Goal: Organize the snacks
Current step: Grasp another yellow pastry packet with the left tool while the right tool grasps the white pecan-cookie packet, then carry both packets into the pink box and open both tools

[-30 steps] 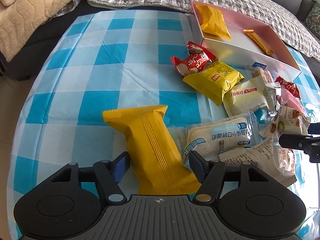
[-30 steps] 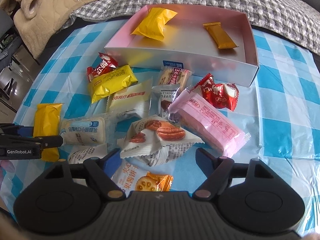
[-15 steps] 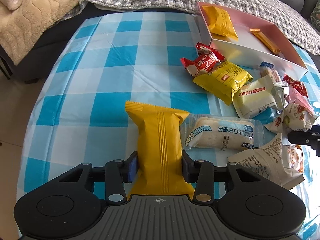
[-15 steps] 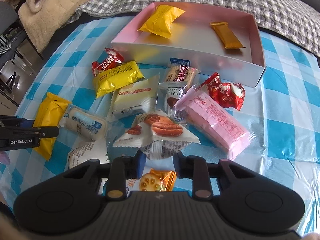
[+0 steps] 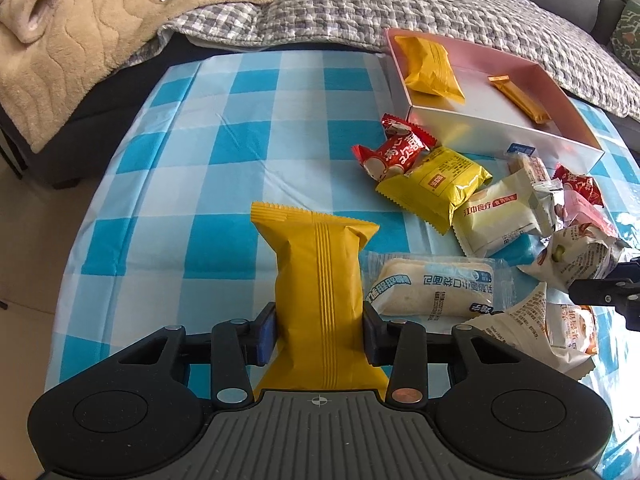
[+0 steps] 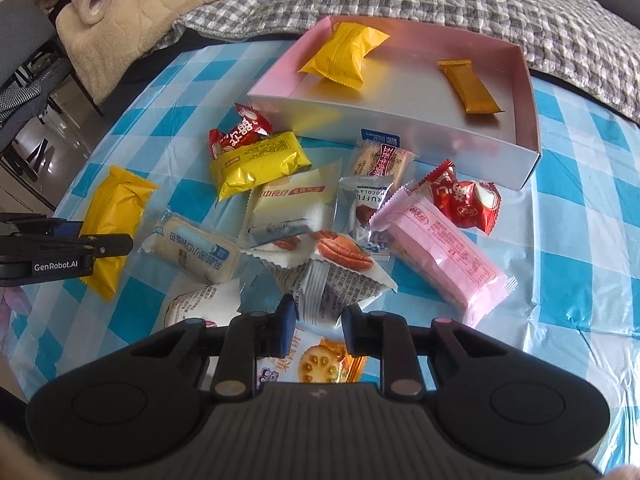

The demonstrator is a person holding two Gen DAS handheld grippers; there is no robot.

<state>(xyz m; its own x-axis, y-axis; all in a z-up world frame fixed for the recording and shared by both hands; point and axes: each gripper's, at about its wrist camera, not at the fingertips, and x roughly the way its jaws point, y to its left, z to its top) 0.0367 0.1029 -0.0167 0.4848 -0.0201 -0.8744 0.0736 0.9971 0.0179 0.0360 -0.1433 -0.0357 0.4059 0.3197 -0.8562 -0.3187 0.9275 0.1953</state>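
Observation:
My left gripper [image 5: 319,330] is shut on a plain yellow snack pack [image 5: 318,280] and holds it over the checked tablecloth; the pack also shows in the right wrist view [image 6: 110,222]. My right gripper [image 6: 319,322] is shut on the white pecan snack packet [image 6: 332,276] at the near side of the snack pile. A pink box [image 6: 528,92] stands behind the pile and holds a yellow pack [image 6: 344,56] and an orange bar [image 6: 470,86]. The box also shows in the left wrist view [image 5: 560,92].
Loose snacks lie between the grippers and the box: a pink pack [image 6: 444,252], red candies [image 6: 466,200], a shiny yellow pack [image 6: 256,162], a cream pack [image 6: 292,204], a white bread pack [image 5: 434,288]. A biscuit packet [image 6: 320,364] lies under my right gripper. A sofa with blankets [image 5: 100,20] stands behind the table.
Both grippers have closed: the left on the yellow pack, lifting and straightening it, the right on the pecan packet. Both views have drawn back a little from the table.

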